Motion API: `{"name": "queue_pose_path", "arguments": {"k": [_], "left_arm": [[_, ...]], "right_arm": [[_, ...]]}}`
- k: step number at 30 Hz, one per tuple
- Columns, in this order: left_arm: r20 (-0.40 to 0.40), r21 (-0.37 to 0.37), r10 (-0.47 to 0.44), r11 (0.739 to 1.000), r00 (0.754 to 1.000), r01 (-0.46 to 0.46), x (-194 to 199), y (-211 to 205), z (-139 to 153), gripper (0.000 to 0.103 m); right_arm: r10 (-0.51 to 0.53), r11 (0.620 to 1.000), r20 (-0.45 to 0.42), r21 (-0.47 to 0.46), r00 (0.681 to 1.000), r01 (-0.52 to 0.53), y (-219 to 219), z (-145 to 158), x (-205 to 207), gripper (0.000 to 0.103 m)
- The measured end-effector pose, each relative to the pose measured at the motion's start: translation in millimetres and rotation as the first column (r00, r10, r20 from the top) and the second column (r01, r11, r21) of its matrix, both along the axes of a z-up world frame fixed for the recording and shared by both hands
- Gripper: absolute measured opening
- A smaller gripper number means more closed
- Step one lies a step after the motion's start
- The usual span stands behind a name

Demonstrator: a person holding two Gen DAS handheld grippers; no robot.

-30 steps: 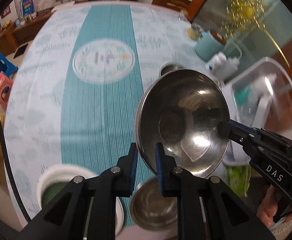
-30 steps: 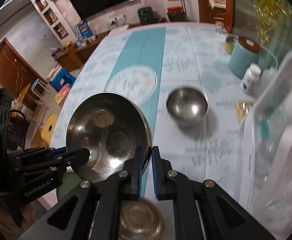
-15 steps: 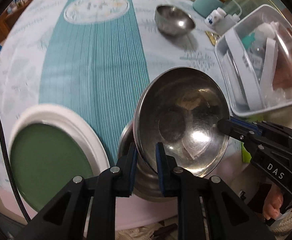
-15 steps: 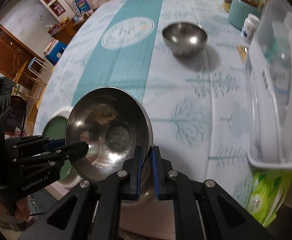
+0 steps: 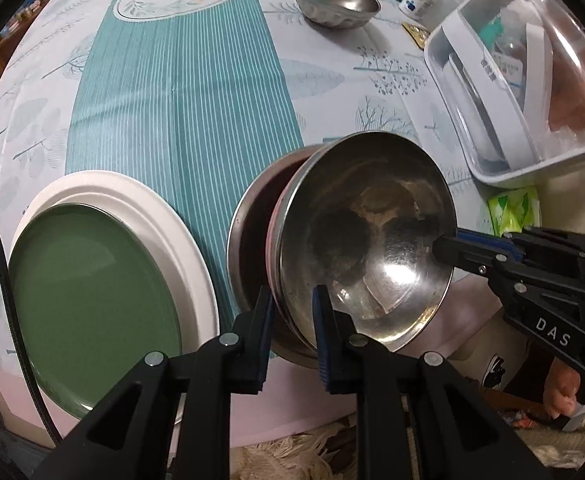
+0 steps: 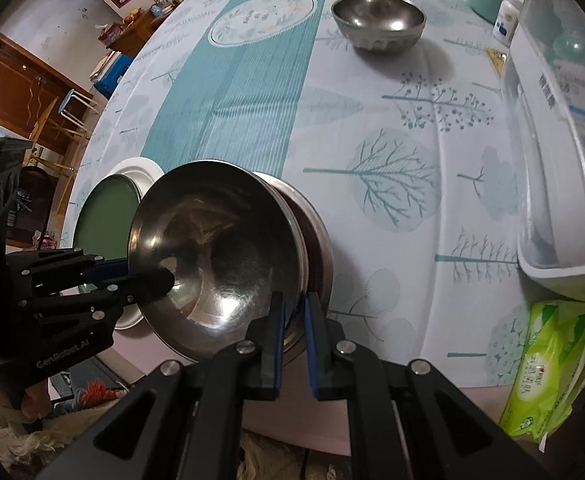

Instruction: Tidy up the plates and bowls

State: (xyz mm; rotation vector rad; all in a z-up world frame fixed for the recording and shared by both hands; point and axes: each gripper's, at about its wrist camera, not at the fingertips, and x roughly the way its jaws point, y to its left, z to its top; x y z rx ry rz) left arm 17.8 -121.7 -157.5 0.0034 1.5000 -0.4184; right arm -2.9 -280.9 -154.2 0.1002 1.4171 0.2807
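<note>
Green plate, teal-striped tablecloth

Three steel bowls, one green plate and one white plate.

Carried steel bowl, pinched at opposite rims by left gripper and right gripper, now lowered from above the table into the steel bowl below at the near table edge, tilted and partly nested. Green plate on white plate, earlier barely seen, now in full view beside them. Far steel bowl, once hidden behind the carried one, now visible well beyond.
</note>
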Motion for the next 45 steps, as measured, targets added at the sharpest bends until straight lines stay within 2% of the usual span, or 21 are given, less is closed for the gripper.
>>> {"name": "queue_pose_path", "arguments": {"k": [5, 17, 25, 31, 36, 40, 45], "left_arm": [[-0.019, 0.035, -0.026, 0.999, 0.999, 0.027, -3, -6, -10, 0.019], [-0.017, 0.019, -0.038, 0.999, 0.999, 0.038, 0, -7, -11, 0.025], [0.023, 0.008, -0.049, 0.999, 0.999, 0.049, -3, -8, -4, 0.048], [0.055, 0.000, -0.041, 0.999, 0.998, 0.041, -5, -5, 4, 0.059], [0.067, -0.003, -0.032, 0.999, 0.997, 0.033, -7, -3, 7, 0.062], [0.075, -0.010, -0.020, 1.000, 0.997, 0.021, -7, -2, 11, 0.070], [0.087, -0.021, -0.015, 1.000, 0.996, 0.017, -5, -3, 16, 0.071]], "right_arm": [[0.015, 1.000, -0.020, -0.006, 1.000, -0.015, 4, -8, -1, 0.009], [0.007, 1.000, -0.040, -0.025, 0.999, -0.008, 5, -15, -2, 0.010], [-0.006, 1.000, -0.035, -0.030, 0.999, 0.005, 9, -18, -3, 0.013], [-0.002, 0.999, -0.017, -0.037, 1.000, 0.001, 12, -15, -4, 0.013], [-0.003, 0.999, 0.000, -0.037, 1.000, 0.002, 11, -9, -6, 0.014], [-0.005, 0.999, 0.010, -0.035, 1.000, 0.006, 9, -5, -8, 0.014], [-0.014, 0.999, 0.021, -0.035, 1.000, 0.015, 4, 0, -9, 0.014]]}}
